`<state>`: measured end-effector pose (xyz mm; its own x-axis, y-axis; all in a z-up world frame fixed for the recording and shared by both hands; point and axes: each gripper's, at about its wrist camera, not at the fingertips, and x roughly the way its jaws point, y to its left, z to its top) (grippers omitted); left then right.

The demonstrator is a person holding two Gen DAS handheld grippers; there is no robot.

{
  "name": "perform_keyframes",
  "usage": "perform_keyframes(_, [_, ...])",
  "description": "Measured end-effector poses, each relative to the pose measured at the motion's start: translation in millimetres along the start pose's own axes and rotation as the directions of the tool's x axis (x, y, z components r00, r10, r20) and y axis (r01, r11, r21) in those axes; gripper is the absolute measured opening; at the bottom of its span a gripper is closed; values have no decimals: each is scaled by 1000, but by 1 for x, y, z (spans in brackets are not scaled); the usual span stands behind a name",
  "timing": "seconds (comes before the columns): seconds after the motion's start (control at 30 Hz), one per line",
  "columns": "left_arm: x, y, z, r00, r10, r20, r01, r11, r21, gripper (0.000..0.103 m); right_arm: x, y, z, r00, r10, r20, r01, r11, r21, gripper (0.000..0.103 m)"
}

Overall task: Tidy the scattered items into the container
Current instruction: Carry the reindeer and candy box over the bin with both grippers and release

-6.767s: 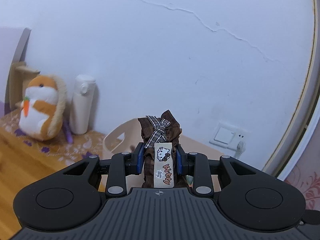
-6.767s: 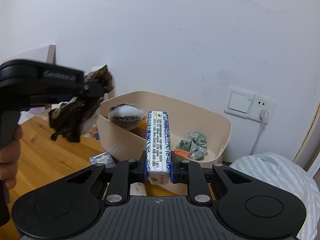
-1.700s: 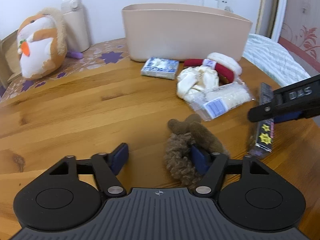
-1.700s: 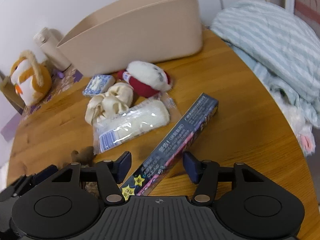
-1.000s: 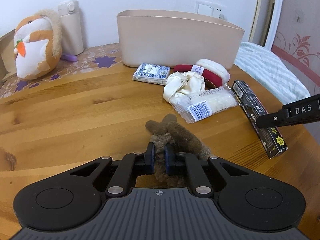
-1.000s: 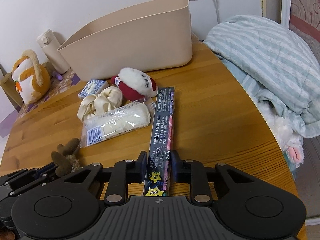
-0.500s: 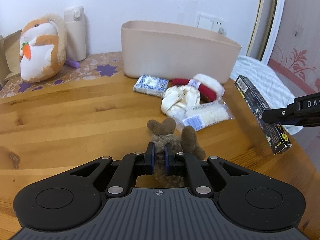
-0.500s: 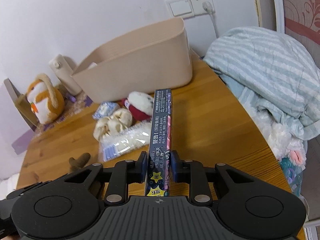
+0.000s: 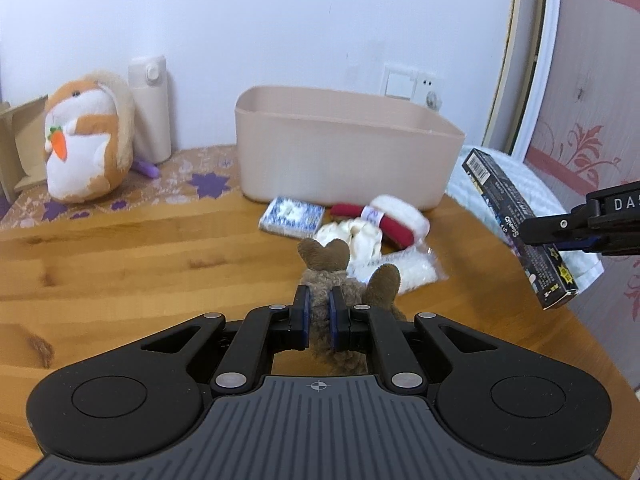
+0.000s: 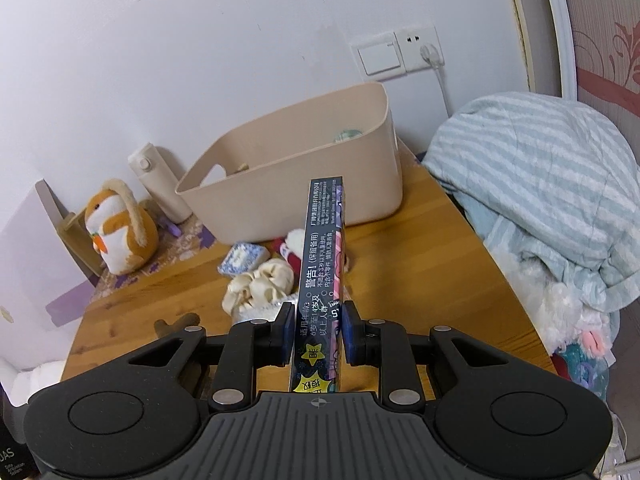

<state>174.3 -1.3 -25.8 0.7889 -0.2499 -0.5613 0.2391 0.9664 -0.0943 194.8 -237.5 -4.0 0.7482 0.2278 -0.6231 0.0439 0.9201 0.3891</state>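
My left gripper [image 9: 318, 312] is shut on a brown fuzzy scrunchie [image 9: 340, 272] and holds it above the wooden table [image 9: 120, 264]. My right gripper [image 10: 318, 326] is shut on a long dark box [image 10: 322, 264] and holds it in the air; the box also shows in the left wrist view [image 9: 520, 228]. The beige container [image 9: 344, 152] stands at the back of the table, and it shows in the right wrist view [image 10: 296, 188]. In front of it lie a blue patterned packet [image 9: 292, 216], a red and white plush [image 9: 392, 220], a cream scrunchie [image 9: 356, 240] and a clear wrapped pack [image 9: 404, 270].
A hamster plush [image 9: 86, 148] and a white bottle [image 9: 152, 108] stand at the back left on a flowered mat. A striped blanket [image 10: 540, 184] lies past the table's right edge. A wall socket [image 10: 416, 52] is behind the container.
Both grippers have risen and moved toward the container, the left with the brown scrunchie and the right with the dark box. The container's inside has come into the right wrist view.
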Motion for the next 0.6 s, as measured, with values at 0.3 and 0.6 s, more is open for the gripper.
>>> perform_keyframes(0.3, [-12,-3,30,997,12,81,-13,1000,9,9,-13,7,20,999,23,49,-22,999,-25,22])
perform_keyframes(0.6, [-8,-11,77,985,25,169,-29,999,24,9,-19,23,53,994,34,102,-26,997,-74,22])
